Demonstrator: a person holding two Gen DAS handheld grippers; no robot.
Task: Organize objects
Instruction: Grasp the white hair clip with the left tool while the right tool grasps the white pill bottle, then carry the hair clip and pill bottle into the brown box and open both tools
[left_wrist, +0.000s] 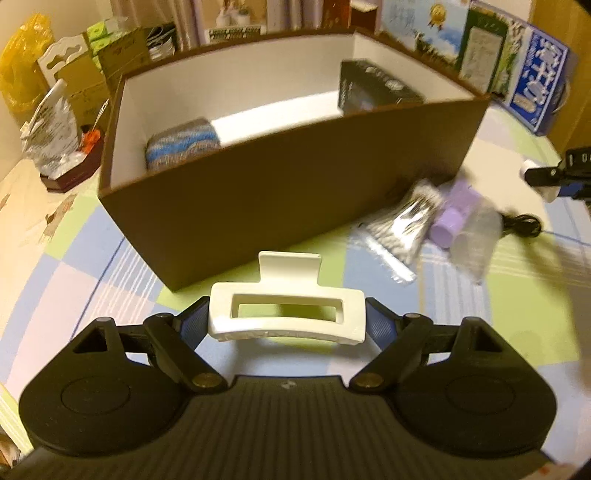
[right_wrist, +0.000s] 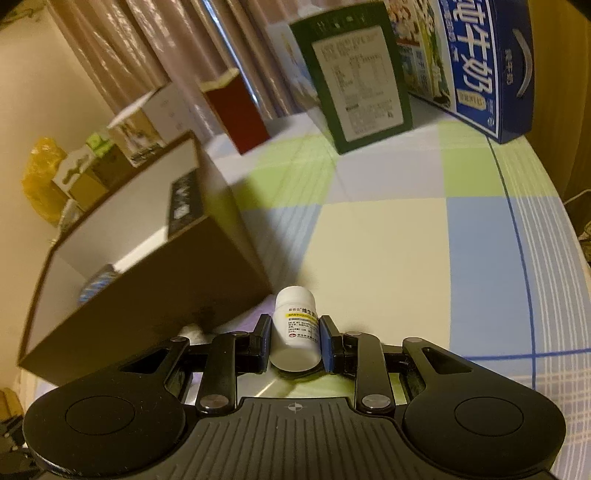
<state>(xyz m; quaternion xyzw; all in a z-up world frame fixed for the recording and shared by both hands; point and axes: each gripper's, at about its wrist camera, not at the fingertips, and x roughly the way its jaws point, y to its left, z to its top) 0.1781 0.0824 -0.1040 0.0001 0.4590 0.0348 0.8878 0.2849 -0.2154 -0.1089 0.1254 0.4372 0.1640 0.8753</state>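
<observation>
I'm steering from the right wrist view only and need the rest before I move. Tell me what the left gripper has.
Observer: The left gripper is shut on a white hair claw clip, held in front of the brown box.
Operator: List what lies loose beside the box.
Observer: A silvery packet, a purple roller and a clear plastic piece, blurred, on the checked cloth.
Operator: Report the box's left end; I see only a blue edge.
Observer: A blue and grey striped sponge-like pad lies there, apart from the black box at the other end.
</observation>
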